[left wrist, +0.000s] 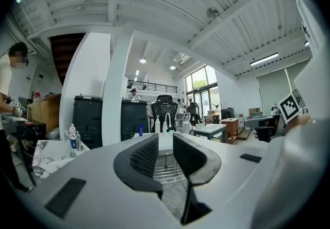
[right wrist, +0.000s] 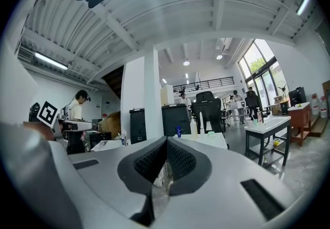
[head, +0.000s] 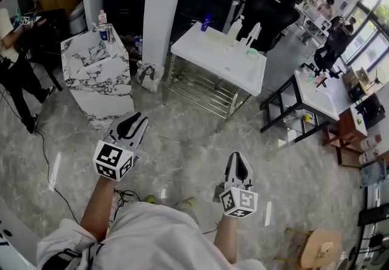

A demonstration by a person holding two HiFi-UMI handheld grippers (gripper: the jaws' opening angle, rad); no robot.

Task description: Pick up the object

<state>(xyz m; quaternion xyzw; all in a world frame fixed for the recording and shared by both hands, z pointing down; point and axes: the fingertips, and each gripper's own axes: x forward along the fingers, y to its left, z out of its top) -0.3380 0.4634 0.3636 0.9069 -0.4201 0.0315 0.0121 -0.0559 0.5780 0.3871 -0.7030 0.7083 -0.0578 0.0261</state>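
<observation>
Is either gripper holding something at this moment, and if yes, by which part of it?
Nothing is held. The left gripper has its jaws apart, with nothing between them; the right gripper has its jaws together, empty.

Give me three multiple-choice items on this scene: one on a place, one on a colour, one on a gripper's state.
1. In the head view, the marble cabinet stands:
A) right of the white table
B) left of it
C) on it

2. The small bottle at the table's far edge is:
A) red
B) yellow
C) blue

3. The left gripper has its jaws:
A) apart, empty
B) shut on a bottle
C) shut on a cable

B: it sits at the table's left.
C: its body is blue.
A: a clear gap shows between them.
</observation>
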